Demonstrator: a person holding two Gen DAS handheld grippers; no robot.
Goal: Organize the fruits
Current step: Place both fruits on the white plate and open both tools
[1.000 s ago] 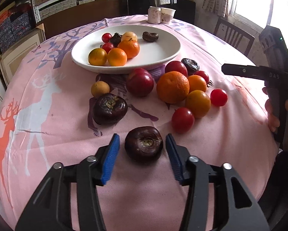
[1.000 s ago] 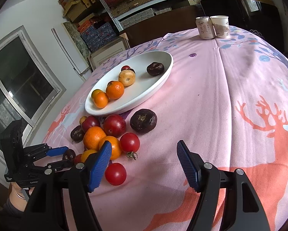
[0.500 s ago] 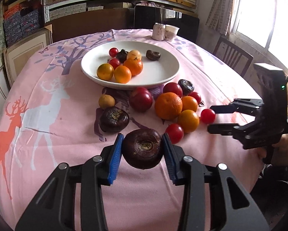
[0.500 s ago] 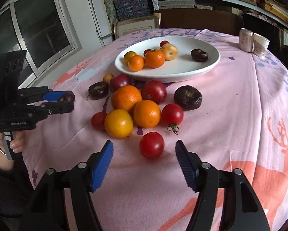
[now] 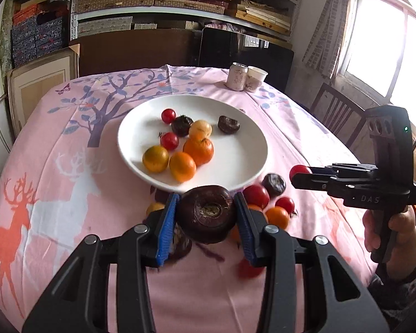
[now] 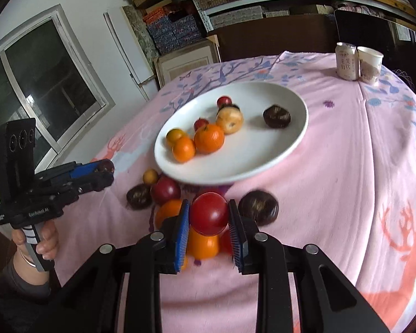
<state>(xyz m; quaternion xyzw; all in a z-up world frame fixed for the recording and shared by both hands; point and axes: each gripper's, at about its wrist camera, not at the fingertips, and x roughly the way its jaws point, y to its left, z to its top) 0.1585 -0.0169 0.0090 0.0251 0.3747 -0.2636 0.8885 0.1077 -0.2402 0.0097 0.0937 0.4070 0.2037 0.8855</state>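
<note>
My left gripper [image 5: 206,219] is shut on a dark purple round fruit [image 5: 208,216] and holds it above the cloth, just in front of the white plate [image 5: 244,163]. My right gripper [image 6: 208,223] is shut on a red tomato [image 6: 208,213], lifted over the loose pile. The plate [image 6: 263,163] holds oranges [image 5: 198,149], small tomatoes, a pale fruit and dark fruits. Loose oranges, tomatoes and dark fruits [image 6: 259,206] lie on the cloth in front of the plate. Each gripper shows in the other's view: the right one [image 5: 299,173], the left one [image 6: 105,168].
A round table with a pink deer-print cloth [image 5: 55,194]. A can [image 5: 237,76] and a paper cup [image 5: 255,79] stand at the far edge. A wooden chair [image 5: 335,113] is at the right. Shelves and boxes stand behind.
My left gripper closed on the dark fruit and lifted it toward the plate. My right gripper closed on the red tomato and lifted it.
</note>
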